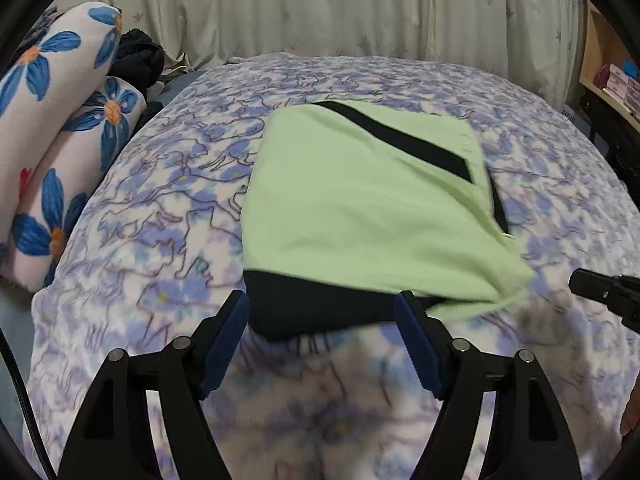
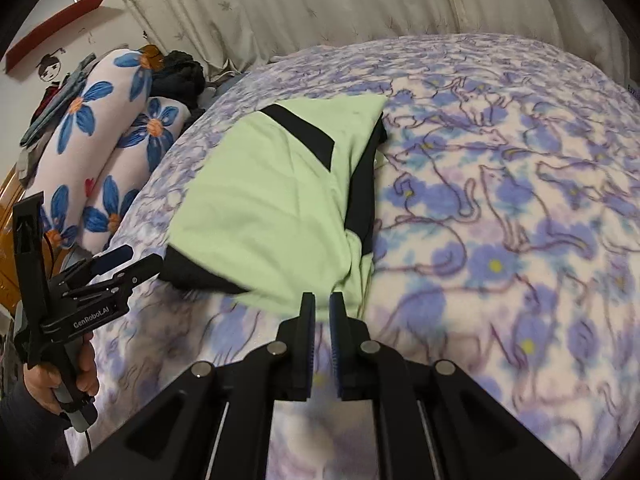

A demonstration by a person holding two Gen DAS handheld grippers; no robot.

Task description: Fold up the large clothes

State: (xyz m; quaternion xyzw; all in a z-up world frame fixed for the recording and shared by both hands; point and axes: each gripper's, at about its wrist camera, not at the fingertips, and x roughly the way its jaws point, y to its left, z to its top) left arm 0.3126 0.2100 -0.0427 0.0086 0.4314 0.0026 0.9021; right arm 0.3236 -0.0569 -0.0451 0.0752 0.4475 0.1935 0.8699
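A light green garment with black trim (image 1: 360, 208) lies folded into a rough rectangle on the bed; it also shows in the right wrist view (image 2: 272, 200). My left gripper (image 1: 322, 312) is open, its fingers apart just in front of the garment's near black edge, holding nothing. It also shows from the side in the right wrist view (image 2: 128, 262). My right gripper (image 2: 322, 308) has its jaws nearly together with a narrow gap, just short of the garment's near green corner, with no cloth between the pads.
The bed carries a purple and white cat-print blanket (image 2: 500, 220). Rolled flower-print bedding (image 1: 52, 140) and dark clothes (image 1: 138, 58) lie at the left. Curtains (image 1: 320, 4) hang behind. A wooden shelf (image 1: 612, 68) stands at the right.
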